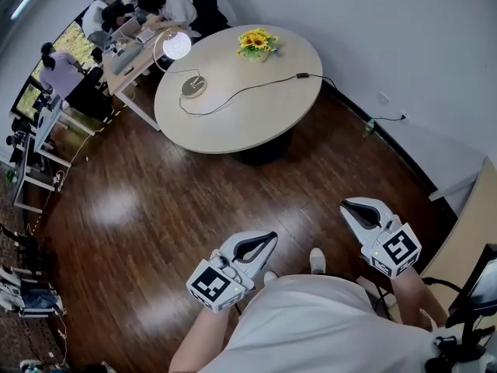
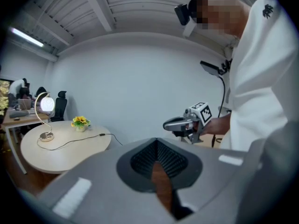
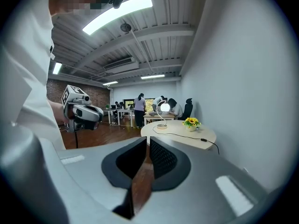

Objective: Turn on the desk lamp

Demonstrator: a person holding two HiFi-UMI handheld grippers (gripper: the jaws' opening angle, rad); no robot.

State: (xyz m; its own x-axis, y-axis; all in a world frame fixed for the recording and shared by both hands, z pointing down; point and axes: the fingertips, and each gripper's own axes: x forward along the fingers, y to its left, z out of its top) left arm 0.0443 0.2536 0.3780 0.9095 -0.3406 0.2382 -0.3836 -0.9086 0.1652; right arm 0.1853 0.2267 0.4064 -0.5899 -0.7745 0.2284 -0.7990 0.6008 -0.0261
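Left gripper [image 1: 269, 240] and right gripper [image 1: 349, 206] both clenched on nothing, held low by the person's body, well apart from the desk lamp [image 1: 176, 45].
Head view: lamp stands at the left edge of the round table [image 1: 248, 111], globe glowing, with its cable [image 1: 241, 92] trailing across the top and off the far side; flowers [image 1: 258, 42] sit near the back edge. The gripper views add what the head view can't: each shows its own pads pressed together with only floor in the slit. The left gripper view has the right gripper in front of the white shirt, and the right gripper view has people [image 3: 139, 107] at desks behind the lamp.
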